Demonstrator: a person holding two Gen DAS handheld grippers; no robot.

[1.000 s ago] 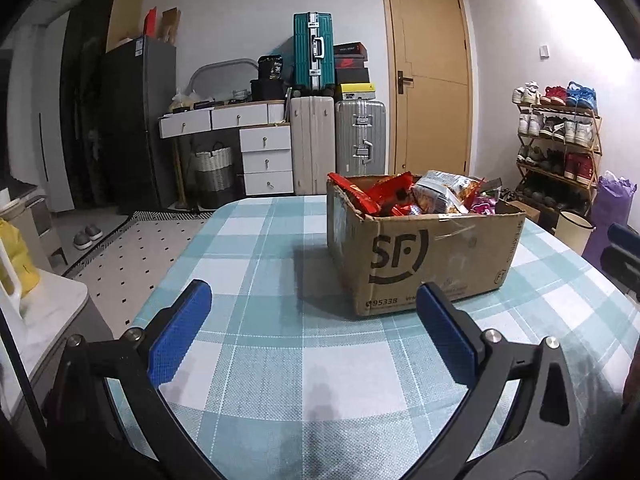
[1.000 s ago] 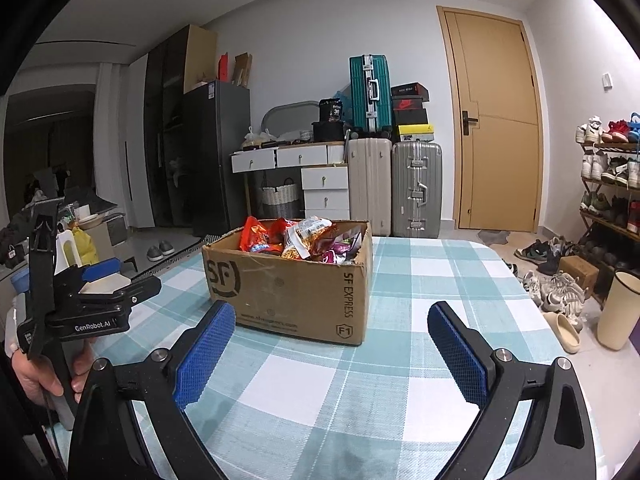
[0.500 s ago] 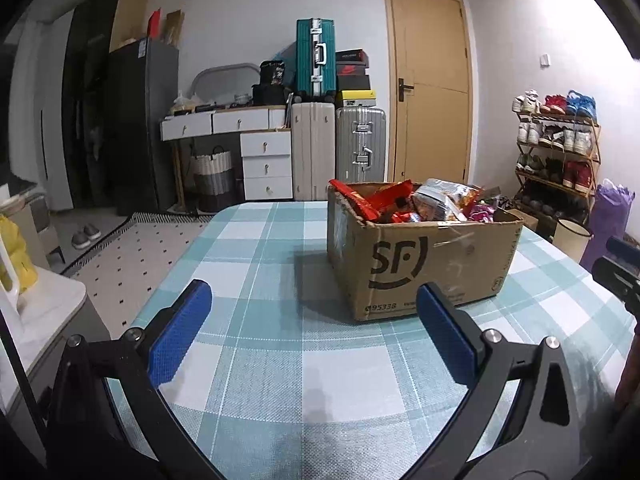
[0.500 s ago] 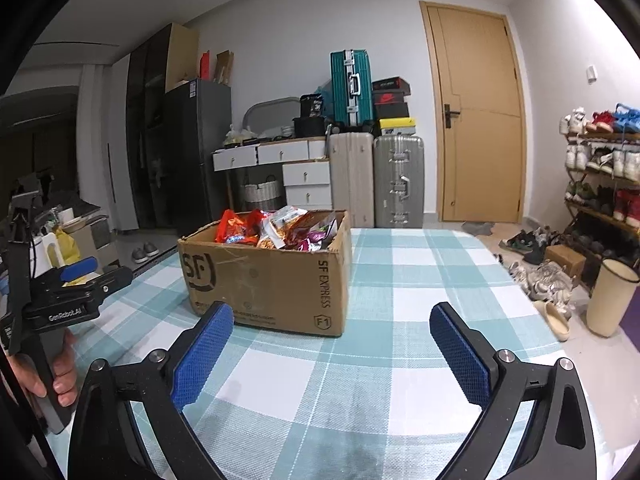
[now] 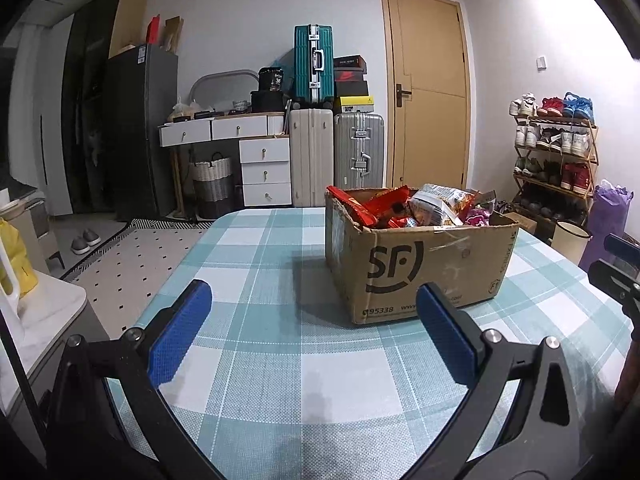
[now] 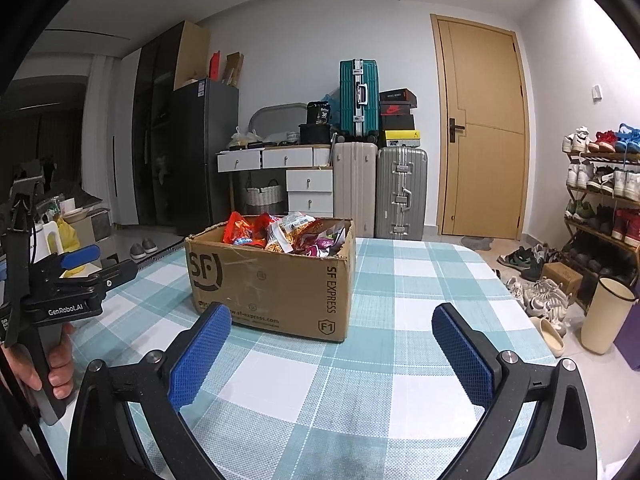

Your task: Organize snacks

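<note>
Both cameras have eased back and tilted since a second ago, the SF cardboard box (image 5: 420,264) sits a bit lower in the left view and further left in the right view, nothing grabbed. Box stands on the checked desk (image 5: 260,360), near its middle, piled with snack packets (image 6: 280,234): red and orange bags, a clear noodle-type bag, purple wrappers. Your left hand-held gripper (image 5: 316,336) is spread wide with nothing in it, level, aimed at the box's near left corner. Your right hand-held gripper (image 6: 332,350) is also spread wide with nothing between the pads, aimed at the box's right front corner. Expect the packets to be light, crinkly, slippery film, crushable contents; pinch a sealed top edge or corner, squeeze gently. Box is stiff but dented along the rim
</note>
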